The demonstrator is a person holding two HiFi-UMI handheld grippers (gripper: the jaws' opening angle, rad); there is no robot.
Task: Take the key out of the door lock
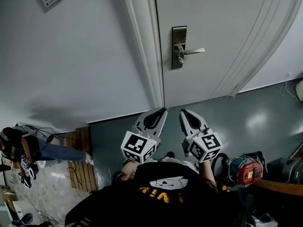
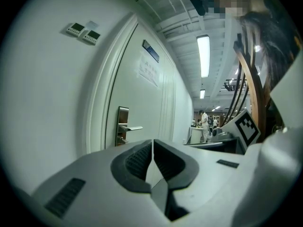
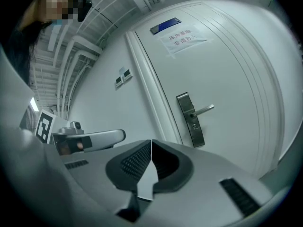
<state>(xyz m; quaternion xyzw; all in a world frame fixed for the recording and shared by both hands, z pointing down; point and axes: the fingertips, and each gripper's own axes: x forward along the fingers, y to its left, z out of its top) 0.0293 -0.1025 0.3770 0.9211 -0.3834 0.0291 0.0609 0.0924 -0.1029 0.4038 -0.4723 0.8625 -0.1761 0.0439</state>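
Stage: the task is judged not yet begun; the approach is still to be made.
Left tool [image 1: 160, 113]: its jaws are seen pressed together with nothing between them; it is held low in front of the person, pointed toward the door [image 1: 222, 37].
Right tool [image 1: 186, 115]: its jaws are likewise closed and empty; it is held just beside the left tool, at its 3 o'clock.
Lock plate [image 1: 179, 46]: it is mounted upright on the door, at about 12 o'clock from both tools and well apart from them.
Lever handle [image 1: 191, 51]: it is seen pointing toward 3 o'clock from the plate, untouched.
Key [image 1: 180, 59]: a small stub is seen projecting from the plate at 6 o'clock of the lever; it is taken to be the key, still seated in the lock, though it is too small for its shape to be confirmed.
Done: nothing, as far as can be shown; no tool is in contact with door, plate or key.
Left: one tool is to be brought up to the plate, its jaws parted, the key clamped, and the key drawn straight out of the lock.
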